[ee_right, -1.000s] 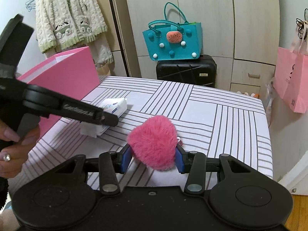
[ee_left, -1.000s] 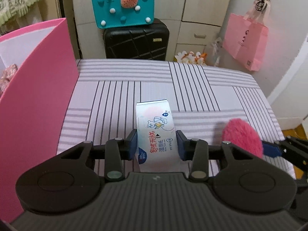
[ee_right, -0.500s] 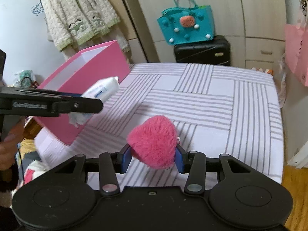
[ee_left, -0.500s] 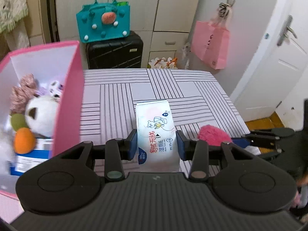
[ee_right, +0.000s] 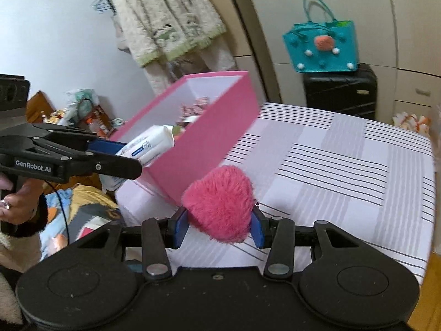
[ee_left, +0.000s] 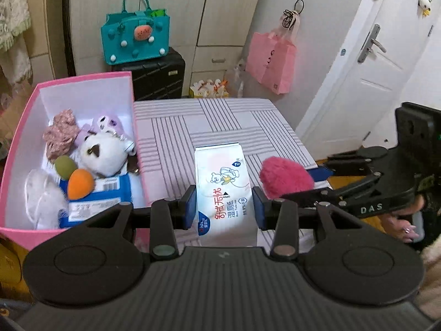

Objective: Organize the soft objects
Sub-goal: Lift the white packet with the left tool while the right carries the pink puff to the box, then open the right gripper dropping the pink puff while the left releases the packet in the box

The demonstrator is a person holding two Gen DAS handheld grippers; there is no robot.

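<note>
**Two soft things held clear of the counter, box waiting alongside**

Two grippers each had a load. The left gripper (ee_left: pixel 224 207) was clenched on a pack of wet wipes (ee_left: pixel 220 182), its blue pads pressing the pack's long sides near the close end, so the pack's long axis ran straight ahead along the fingers, printed face up. It looked a pliant, fairly light pouch with a smooth film skin that might slip; a hold across the narrow width seemed right. The right gripper (ee_right: pixel 219 227) was squeezed on a pink fluffy heart (ee_right: pixel 219 201), lobes up, its lower end toward the camera. That looked very light and squashy, safe to pinch anywhere. Both were held above the striped counter (ee_left: pixel 220 118), beside the pink box (ee_left: pixel 136 138) already holding plush toys (ee_left: pixel 102 151). Behind stood a teal bag (ee_left: pixel 135 38) on a black suitcase (ee_left: pixel 154 77).
</note>
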